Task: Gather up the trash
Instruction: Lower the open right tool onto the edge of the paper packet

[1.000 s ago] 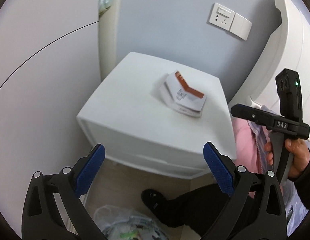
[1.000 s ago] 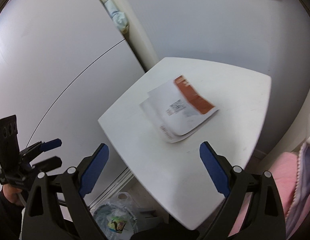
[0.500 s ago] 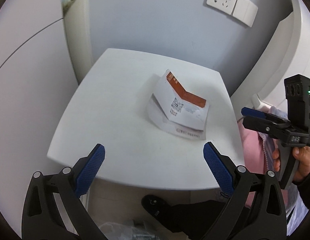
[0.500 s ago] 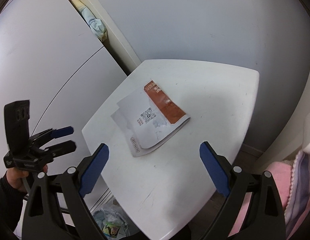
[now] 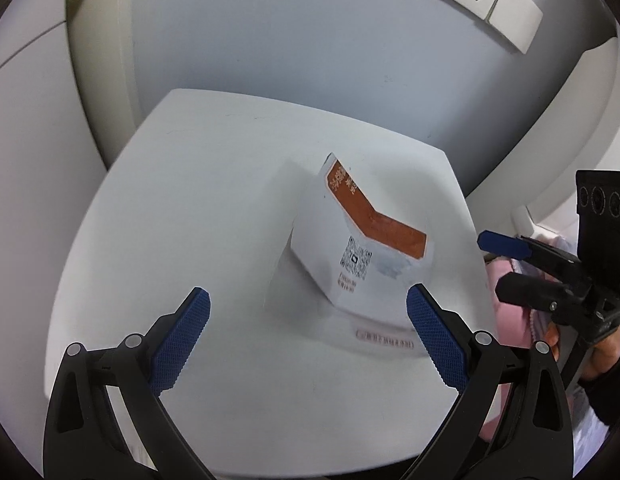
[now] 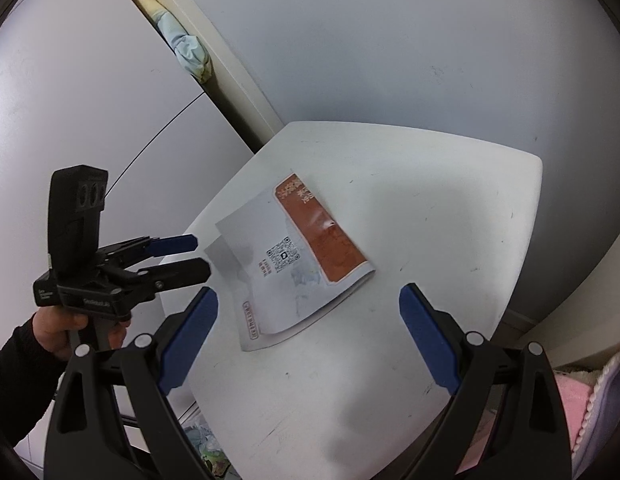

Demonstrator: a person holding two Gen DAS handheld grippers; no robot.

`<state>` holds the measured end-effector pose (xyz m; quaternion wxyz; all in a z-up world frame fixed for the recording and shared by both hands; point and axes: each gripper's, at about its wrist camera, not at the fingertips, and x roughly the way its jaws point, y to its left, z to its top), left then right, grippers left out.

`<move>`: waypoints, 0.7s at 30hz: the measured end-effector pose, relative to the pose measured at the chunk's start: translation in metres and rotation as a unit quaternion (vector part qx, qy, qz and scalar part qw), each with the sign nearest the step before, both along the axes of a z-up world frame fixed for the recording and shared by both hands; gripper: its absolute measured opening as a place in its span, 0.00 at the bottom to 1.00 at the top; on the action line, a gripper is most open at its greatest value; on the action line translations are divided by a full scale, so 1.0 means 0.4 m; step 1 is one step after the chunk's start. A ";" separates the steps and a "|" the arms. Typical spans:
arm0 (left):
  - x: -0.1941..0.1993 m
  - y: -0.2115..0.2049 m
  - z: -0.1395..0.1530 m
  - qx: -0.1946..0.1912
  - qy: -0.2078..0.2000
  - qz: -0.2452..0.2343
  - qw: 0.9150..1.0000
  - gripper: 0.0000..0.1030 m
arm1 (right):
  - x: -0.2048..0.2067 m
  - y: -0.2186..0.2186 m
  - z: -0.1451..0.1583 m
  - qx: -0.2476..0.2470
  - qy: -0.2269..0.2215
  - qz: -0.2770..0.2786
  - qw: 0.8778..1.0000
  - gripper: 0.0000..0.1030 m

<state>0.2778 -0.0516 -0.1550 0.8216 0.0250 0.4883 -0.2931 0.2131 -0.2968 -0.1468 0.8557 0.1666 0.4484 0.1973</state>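
White folded paper packet [image 5: 359, 240] with an orange band lies mid-surface [image 5: 190, 208] — left gripper [image 5: 308, 334] and right gripper [image 6: 308, 338] hover over its near edge, fingers wide, holding nothing.

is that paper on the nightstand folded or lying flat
Folded. The paper bends along a crease, its orange-banded half lifted; the right wrist view shows a doubled edge.

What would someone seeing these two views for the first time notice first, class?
A folded white paper packet with an orange band lies alone near the middle of the white bedside cabinet top. The left gripper and right gripper hover open on either side of it, neither touching it.
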 end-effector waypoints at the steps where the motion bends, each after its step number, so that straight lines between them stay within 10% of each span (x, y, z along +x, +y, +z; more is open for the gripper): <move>1: 0.007 -0.005 -0.004 -0.001 0.000 -0.002 1.000 0.93 | 0.004 -0.002 -0.004 0.002 0.002 0.000 1.000 0.87; 11: 0.034 -0.019 -0.011 -0.046 -0.009 -0.011 0.999 0.89 | 0.032 -0.011 -0.014 0.007 0.009 0.006 1.000 0.87; 21: 0.039 -0.038 -0.034 -0.043 0.003 -0.034 0.998 0.54 | 0.052 -0.014 -0.004 0.005 0.019 0.010 1.000 0.87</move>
